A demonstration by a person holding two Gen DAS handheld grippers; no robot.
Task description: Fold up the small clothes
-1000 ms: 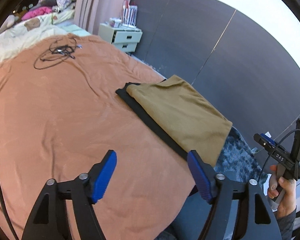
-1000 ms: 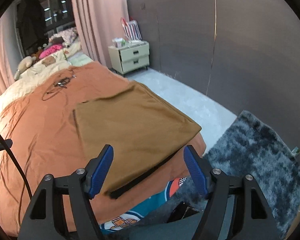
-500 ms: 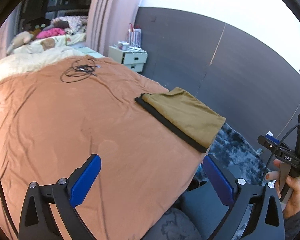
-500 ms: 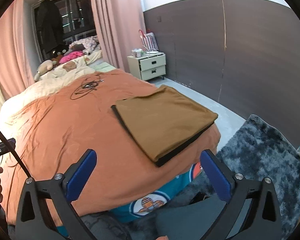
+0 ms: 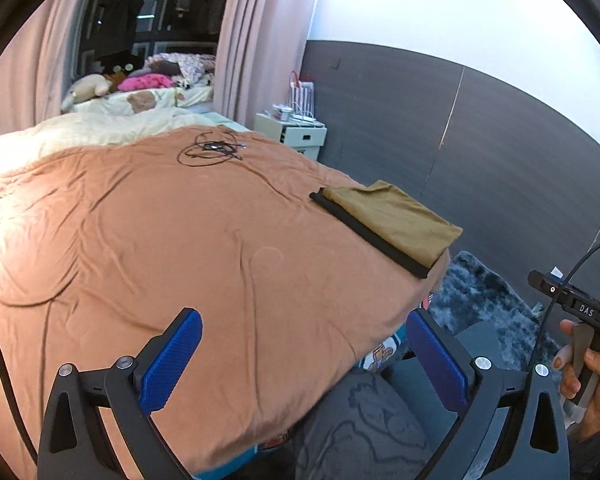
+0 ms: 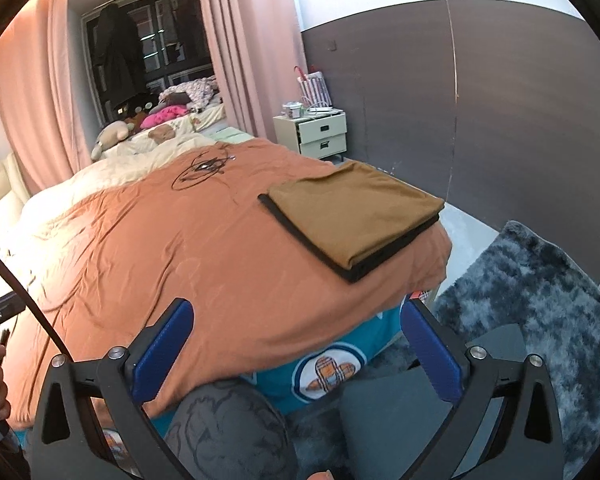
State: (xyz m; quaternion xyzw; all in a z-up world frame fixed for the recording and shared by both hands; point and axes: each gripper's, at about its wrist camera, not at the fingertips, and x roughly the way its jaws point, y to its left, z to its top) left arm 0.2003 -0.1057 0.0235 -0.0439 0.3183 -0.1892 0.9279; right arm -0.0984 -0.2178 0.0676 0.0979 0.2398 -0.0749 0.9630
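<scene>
Orange bedspread (image 6: 180, 240) bears folded tan cloth (image 6: 352, 216); left claw (image 5: 308, 364) and right claw (image 6: 300, 344) spread.

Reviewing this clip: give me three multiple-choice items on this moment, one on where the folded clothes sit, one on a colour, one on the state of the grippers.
1. Where does the folded stack lie on the orange bedspread?
A. By the pillows
B. Near the corner closest to the grey rug
C. On the nightstand

2. What colour is the top garment?
A. Mustard brown
B. Pink
C. White

3. How are the left hand-held gripper and the right hand-held gripper?
A. Both shut on cloth
B. One open, one shut
C. Both open, holding nothing

Answers: 1 B, the stack sits at the bed corner above the rug. 2 A, mustard brown over a black garment. 3 C, the blue pads stand wide apart with nothing between.
</scene>
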